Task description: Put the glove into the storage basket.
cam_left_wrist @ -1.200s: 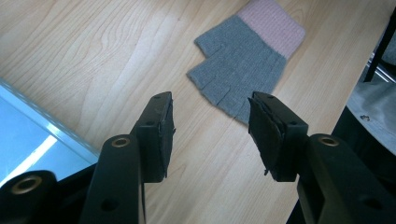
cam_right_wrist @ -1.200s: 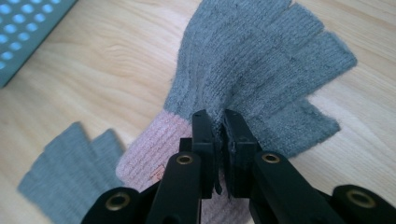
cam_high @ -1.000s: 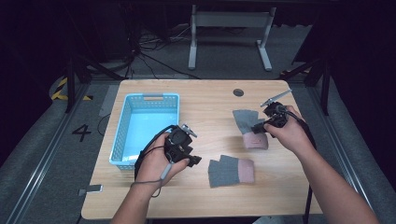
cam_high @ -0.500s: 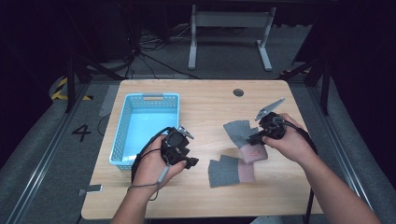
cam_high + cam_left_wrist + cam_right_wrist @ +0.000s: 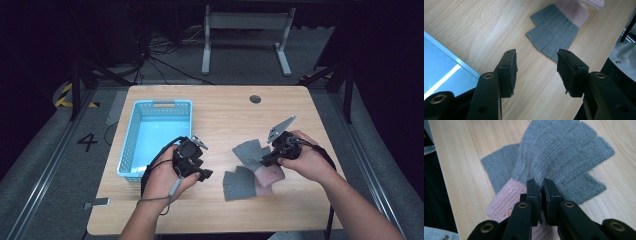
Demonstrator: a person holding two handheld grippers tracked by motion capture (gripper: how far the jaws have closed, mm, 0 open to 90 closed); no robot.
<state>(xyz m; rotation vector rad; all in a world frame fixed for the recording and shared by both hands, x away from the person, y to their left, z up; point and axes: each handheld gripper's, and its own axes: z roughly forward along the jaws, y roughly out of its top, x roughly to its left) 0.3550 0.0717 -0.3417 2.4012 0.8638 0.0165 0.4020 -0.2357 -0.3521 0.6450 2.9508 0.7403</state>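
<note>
right gripper (image 5: pixel 541 188) clamped on upper glove (image 5: pixel 564 152), table's 4 o'clock | left gripper (image 5: pixel 536 72) apart, empty | lower glove (image 5: pixel 239 182) lay flat | basket (image 5: pixel 131 145) at 9 o'clock empty: neither glove binned

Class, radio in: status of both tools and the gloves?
Right tool shut on upper glove. Left tool open, idle beside basket. Second glove flat on table; nothing blocking.

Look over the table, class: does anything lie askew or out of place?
Yes: the two grey gloves do not lie neatly. The right gripper is shut on the upper glove, which lies crookedly across the lower glove. The blue basket sits straight, and the left gripper is open with nothing between its jaws.
</note>
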